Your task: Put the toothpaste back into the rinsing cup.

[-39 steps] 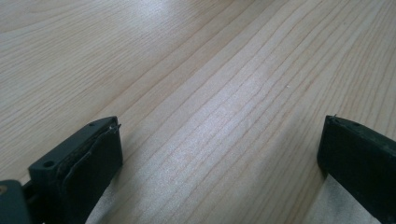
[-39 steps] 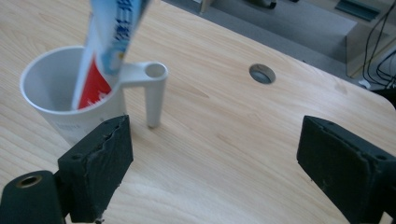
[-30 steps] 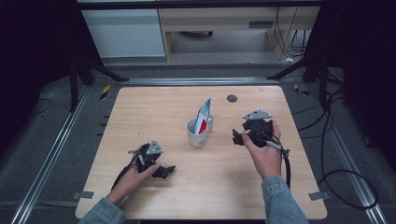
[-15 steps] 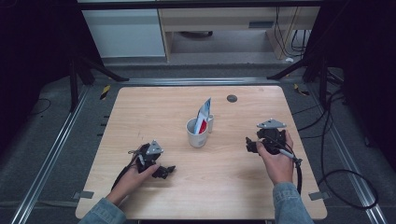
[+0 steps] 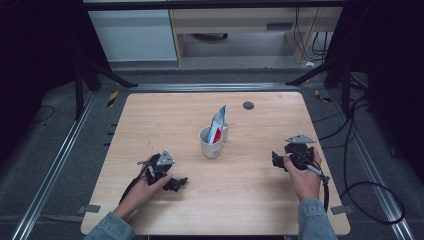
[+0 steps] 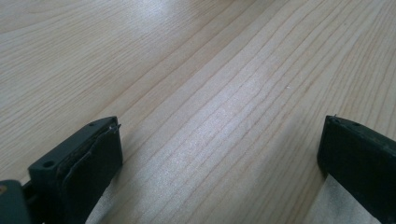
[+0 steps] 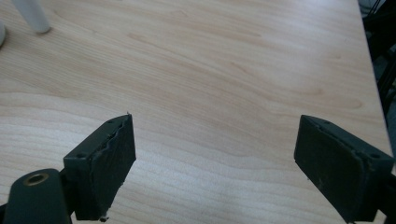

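A white mug (image 5: pixel 210 142) stands near the middle of the wooden table (image 5: pixel 150 115) with a white, blue and red tube (image 5: pixel 218 123) leaning upright in it. My left gripper (image 5: pixel 177 184) rests low on the table at the front left, held in a hand, its jaws wide apart over bare wood (image 6: pixel 219 140). My right gripper (image 5: pixel 276 160) is held at the right side of the table, well to the right of the mug, open with nothing between its jaws (image 7: pixel 215 154). A white handle-like part (image 7: pixel 31 16) of the mug shows at the top left of the right gripper view.
A small dark round disc (image 5: pixel 248 105) lies on the table near its far edge. Cables (image 5: pixel 350 185) trail off the right side onto the dark floor. Metal rails (image 5: pixel 55 165) run along both sides of the table.
My right gripper has drawn back from beside the mug, moving right and toward the front of the table. The left gripper has stayed put.
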Tool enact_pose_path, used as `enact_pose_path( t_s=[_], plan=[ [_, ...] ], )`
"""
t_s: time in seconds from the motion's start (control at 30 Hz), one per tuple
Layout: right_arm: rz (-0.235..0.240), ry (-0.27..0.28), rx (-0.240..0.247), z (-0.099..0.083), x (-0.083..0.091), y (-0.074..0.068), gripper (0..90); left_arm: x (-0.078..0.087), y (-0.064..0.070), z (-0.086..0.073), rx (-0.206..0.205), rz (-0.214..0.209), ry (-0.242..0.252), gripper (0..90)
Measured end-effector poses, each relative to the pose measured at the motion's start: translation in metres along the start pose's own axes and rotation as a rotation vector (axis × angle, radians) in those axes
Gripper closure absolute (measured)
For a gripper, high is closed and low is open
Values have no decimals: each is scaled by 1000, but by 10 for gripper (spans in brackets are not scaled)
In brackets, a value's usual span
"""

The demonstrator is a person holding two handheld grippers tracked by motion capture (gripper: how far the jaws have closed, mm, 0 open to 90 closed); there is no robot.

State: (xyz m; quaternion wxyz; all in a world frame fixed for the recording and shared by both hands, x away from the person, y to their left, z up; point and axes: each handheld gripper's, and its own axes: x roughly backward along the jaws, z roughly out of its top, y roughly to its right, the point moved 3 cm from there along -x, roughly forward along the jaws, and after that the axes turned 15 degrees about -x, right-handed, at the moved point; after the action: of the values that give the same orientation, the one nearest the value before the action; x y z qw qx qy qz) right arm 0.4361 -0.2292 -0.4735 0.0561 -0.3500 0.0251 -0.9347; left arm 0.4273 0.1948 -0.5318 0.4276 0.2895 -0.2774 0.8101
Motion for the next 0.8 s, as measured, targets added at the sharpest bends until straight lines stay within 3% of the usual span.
enact_pose_path(
  t_s=[0.2,0.47,0.8],
  plan=[
    [6,-25,-48,-15,-13,4,131,0,0,0,0,0,0,0],
    [15,-49,-55,-26,-23,3,129,0,0,0,0,0,0,0],
    [8,-57,-83,-33,-30,11,126,0,0,0,0,0,0,0]
  ],
)
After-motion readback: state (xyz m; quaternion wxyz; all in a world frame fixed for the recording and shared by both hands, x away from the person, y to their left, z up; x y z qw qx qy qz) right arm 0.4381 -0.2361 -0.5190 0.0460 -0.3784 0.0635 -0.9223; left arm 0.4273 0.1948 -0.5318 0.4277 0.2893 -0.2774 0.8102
